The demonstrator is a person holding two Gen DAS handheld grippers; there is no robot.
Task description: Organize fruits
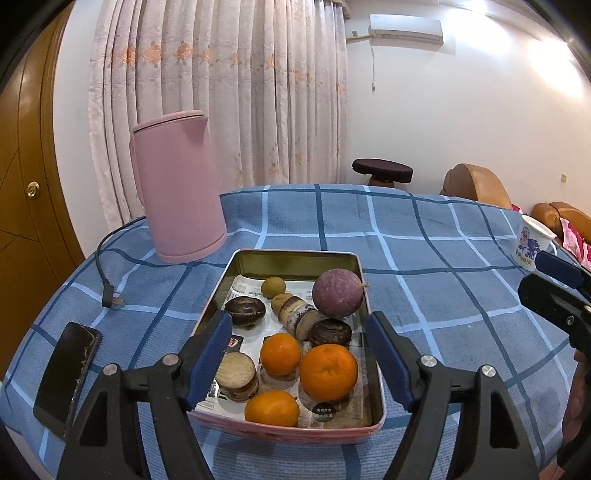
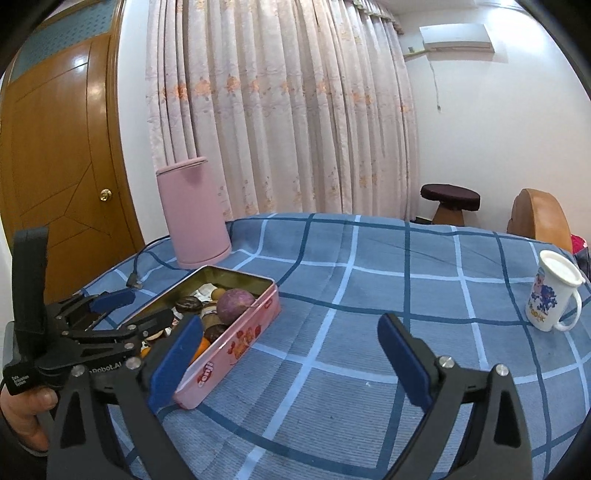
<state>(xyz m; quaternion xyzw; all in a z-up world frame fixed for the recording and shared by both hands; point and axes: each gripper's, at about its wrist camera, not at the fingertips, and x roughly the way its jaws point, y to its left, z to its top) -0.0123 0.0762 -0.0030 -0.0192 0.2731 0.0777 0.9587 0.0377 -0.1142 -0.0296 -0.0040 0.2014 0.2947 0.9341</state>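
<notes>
Where the blue checked tablecloth (image 1: 424, 258) covers the table, we see a pink floral curtain (image 1: 229, 92), a wooden door (image 1: 26, 177) at far left and a wall air conditioner (image 1: 405, 25) at upper right. At lower centre of the left wrist view sits the rectangular pink tin (image 1: 364, 295), its long axis running away from us toward the smooth pink kettle (image 1: 177, 188). Inside lie glossy oranges (image 1: 328, 372), a rough purple passion fruit (image 1: 338, 293) and dark chestnuts (image 1: 245, 309). Our left gripper (image 1: 299, 356) gapes wide over the tin, holding nothing; our right gripper (image 2: 291, 360) gapes over bare cloth, empty, near a white mug (image 2: 552, 291).
</notes>
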